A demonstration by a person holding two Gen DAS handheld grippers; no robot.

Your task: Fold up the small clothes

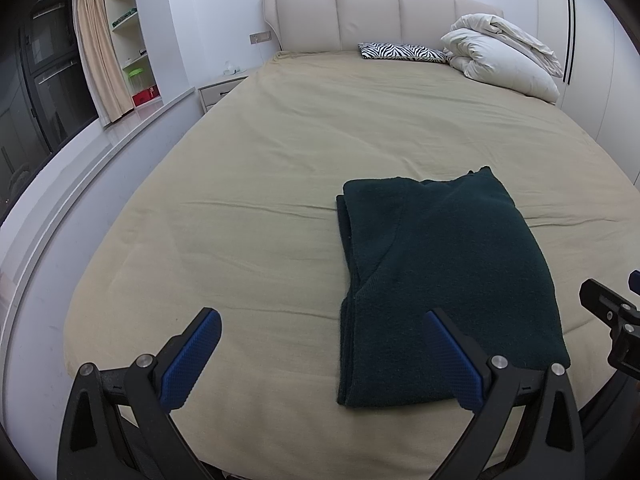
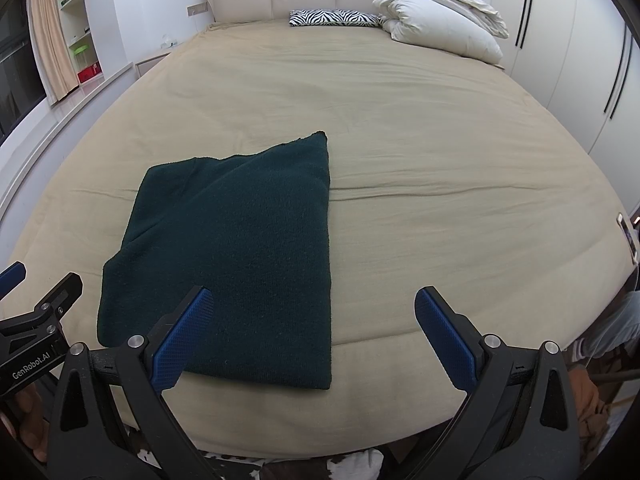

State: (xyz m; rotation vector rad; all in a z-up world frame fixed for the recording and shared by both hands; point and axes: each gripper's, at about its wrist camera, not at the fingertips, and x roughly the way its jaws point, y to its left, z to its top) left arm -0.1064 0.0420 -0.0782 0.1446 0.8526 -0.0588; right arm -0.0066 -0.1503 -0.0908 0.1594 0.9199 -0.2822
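A dark green knitted garment [image 1: 444, 280] lies folded into a rectangle on the beige bed sheet [image 1: 260, 200], near the bed's front edge. It also shows in the right wrist view [image 2: 240, 252]. My left gripper [image 1: 322, 354] is open and empty above the bed's front edge, its right finger over the garment's near end. My right gripper [image 2: 314, 336] is open and empty, its left finger over the garment's near part. The right gripper shows at the right edge of the left wrist view [image 1: 612, 312], and the left gripper at the left edge of the right wrist view [image 2: 36, 312].
A folded white duvet [image 1: 504, 52] and a zebra-print pillow [image 1: 400, 52] lie at the head of the bed by the padded headboard [image 1: 368, 12]. A nightstand [image 1: 220, 88], a window ledge and shelves stand to the left. White wardrobe doors [image 2: 580, 60] are on the right.
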